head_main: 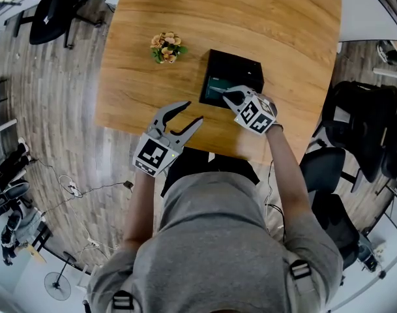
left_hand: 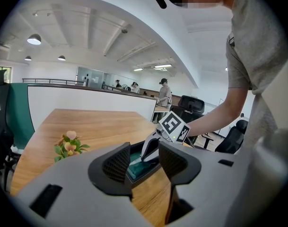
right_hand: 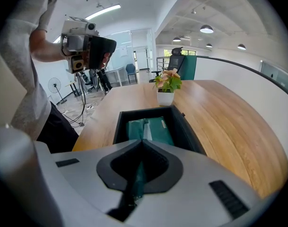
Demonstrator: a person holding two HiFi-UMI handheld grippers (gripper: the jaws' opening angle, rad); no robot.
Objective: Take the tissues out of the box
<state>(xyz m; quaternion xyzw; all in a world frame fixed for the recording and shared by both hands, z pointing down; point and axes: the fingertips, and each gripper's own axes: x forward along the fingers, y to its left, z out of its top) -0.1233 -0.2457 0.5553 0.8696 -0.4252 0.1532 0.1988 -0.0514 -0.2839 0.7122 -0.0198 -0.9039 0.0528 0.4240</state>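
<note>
A black open box (head_main: pixel 240 67) lies on the wooden table (head_main: pixel 250 18) with a teal pack of tissues (head_main: pixel 216 87) inside. My right gripper (head_main: pixel 227 91) reaches down into the box's near end and is shut on a fold of the teal pack. In the right gripper view the jaws meet at the box's near rim (right_hand: pixel 143 141), and teal material (right_hand: pixel 139 174) is pinched between them. The rest of the pack (right_hand: pixel 155 129) lies flat in the box (right_hand: pixel 120 126). My left gripper (head_main: pixel 194 111) hovers open over the table's front edge, left of the box, holding nothing.
A small pot of flowers (head_main: pixel 167 47) stands on the table left of the box. Black office chairs (head_main: pixel 361 129) crowd the floor to the right. Cables lie on the floor at the left.
</note>
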